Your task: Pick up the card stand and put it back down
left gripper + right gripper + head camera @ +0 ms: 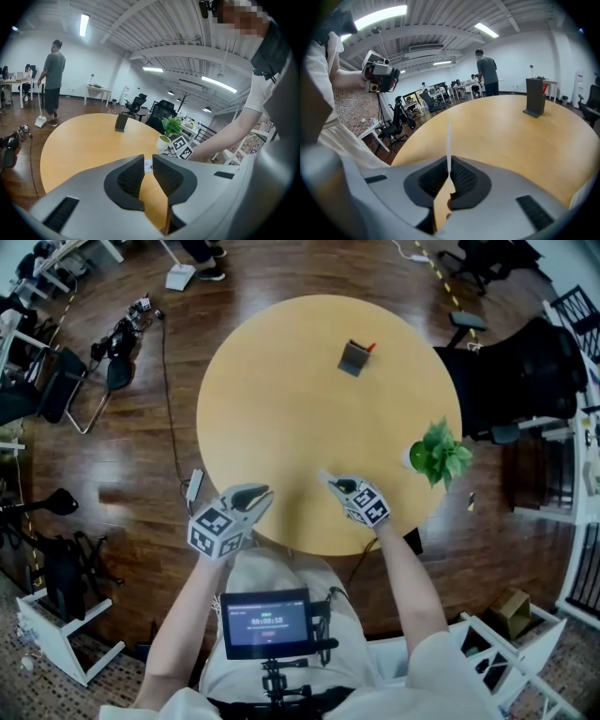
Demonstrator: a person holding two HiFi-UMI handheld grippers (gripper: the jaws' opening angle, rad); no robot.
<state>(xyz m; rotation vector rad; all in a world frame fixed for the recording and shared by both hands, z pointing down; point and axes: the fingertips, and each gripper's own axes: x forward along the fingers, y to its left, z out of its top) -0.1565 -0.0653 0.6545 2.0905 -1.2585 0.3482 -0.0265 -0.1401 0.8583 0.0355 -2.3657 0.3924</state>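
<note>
The dark card stand (pixel 354 357) stands upright on the far side of the round wooden table (pixel 281 409), with a small red piece beside it. It also shows in the left gripper view (pixel 121 123) and the right gripper view (pixel 534 103). My right gripper (pixel 336 486) is over the near table edge, far from the stand. It is shut on a thin white card (pixel 449 140) that sticks up edge-on between its pads (pixel 461 176). My left gripper (pixel 258 495) hovers at the near edge, its jaws a narrow gap apart with nothing in them (pixel 147 171).
A small potted plant (pixel 437 454) stands at the table's right edge. Black office chairs (pixel 525 371) are beyond the table on the right, and cables and gear (pixel 122 334) lie on the floor at left. A person (pixel 52 79) stands in the room behind the table.
</note>
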